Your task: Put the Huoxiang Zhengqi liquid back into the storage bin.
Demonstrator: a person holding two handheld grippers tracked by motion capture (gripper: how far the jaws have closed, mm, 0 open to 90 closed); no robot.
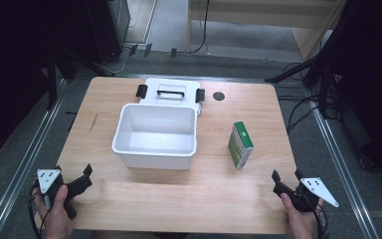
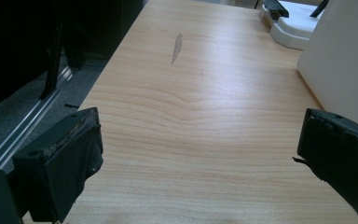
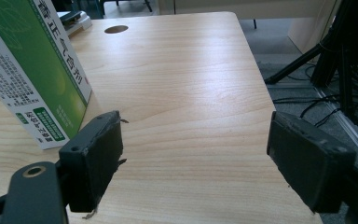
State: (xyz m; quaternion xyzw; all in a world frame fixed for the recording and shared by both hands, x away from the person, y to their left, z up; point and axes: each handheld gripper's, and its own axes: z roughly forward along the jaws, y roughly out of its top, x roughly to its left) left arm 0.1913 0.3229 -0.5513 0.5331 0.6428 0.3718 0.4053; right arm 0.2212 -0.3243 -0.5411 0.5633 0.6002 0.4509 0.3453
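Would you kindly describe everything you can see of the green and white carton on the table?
The green and white carton is a small rectangular box, cardboard by the look of it, with a green face bearing pale printed characters and white sides covered in fine print and small green labels. It looks closed and undamaged. It stands on a narrow side on the wooden table, angled slightly, right of the white bin and apart from it. Nothing touches it except the table; the right gripper sits open nearer the table's front edge.
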